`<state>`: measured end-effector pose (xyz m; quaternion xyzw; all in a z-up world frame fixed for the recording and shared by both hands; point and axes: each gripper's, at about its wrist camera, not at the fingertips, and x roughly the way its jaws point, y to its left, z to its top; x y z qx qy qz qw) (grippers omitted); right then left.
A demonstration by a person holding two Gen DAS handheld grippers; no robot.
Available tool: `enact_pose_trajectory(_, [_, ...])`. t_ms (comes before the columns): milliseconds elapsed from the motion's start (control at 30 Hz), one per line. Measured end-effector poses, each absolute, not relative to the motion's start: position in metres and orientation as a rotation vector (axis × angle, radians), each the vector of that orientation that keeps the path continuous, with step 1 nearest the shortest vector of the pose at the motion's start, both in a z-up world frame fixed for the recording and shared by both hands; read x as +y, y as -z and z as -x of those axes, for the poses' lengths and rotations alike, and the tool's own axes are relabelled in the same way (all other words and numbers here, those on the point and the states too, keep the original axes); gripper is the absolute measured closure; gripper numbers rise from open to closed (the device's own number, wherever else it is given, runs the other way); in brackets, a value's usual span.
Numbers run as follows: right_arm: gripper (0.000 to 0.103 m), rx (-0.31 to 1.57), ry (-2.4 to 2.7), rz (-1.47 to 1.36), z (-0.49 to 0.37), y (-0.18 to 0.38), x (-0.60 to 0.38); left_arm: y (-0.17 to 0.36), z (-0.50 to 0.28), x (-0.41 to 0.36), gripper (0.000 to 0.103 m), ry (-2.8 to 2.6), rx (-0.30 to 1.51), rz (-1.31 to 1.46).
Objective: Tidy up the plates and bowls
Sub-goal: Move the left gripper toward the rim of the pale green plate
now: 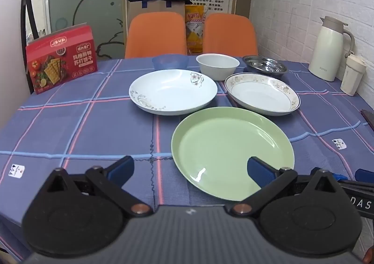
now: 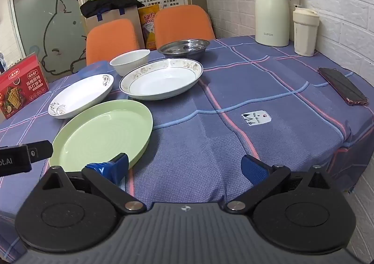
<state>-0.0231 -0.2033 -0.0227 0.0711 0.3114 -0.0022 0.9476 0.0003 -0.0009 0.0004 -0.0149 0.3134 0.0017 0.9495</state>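
A green plate (image 1: 231,151) lies nearest on the blue checked tablecloth; it also shows in the right wrist view (image 2: 102,133). Behind it lie a white floral plate (image 1: 173,92) (image 2: 80,95) and a gold-rimmed white plate (image 1: 261,93) (image 2: 161,79). Further back stand a blue bowl (image 1: 170,61), a white bowl (image 1: 217,66) (image 2: 129,61) and a steel bowl (image 1: 265,65) (image 2: 184,47). My left gripper (image 1: 190,170) is open and empty, its right finger over the green plate's near rim. My right gripper (image 2: 185,169) is open and empty, right of the green plate.
A red cracker box (image 1: 62,55) stands at the table's left. A cream thermos jug (image 2: 272,11) and a cup (image 2: 305,32) stand by the brick wall. A phone (image 2: 342,86) lies at the right. Two orange chairs (image 1: 155,34) stand behind the table.
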Motion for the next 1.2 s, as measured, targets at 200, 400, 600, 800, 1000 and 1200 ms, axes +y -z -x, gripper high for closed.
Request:
enact_pose_trajectory(200, [0.013,0.645,0.003,-0.151,0.023,0.023,-0.203,-0.001,-0.003,-0.005,0.000,0.004,0.639,0.030])
enact_pose_trajectory(400, [0.013,0.651,0.000,-0.143,0.020,0.024,-0.199,0.005,-0.003,-0.002,0.000,0.001,0.639,0.041])
enact_pose_trajectory(600, [0.013,0.660,-0.011,-0.140,0.019,0.024,-0.198,0.001,-0.004,0.001,0.000,0.008,0.645,0.045])
enact_pose_trajectory(800, [0.013,0.659,-0.012,-0.135,0.019,0.023,-0.198,0.002,-0.004,0.002,0.000,0.010,0.648,0.053])
enact_pose_trajectory(1000, [0.013,0.663,-0.017,-0.129,0.019,0.023,-0.195,0.003,-0.005,0.004,0.000,0.004,0.654,0.057])
enact_pose_trajectory(1200, [0.013,0.667,-0.023,-0.125,0.018,0.024,-0.193,0.005,-0.007,0.008,0.000,0.002,0.660,0.060])
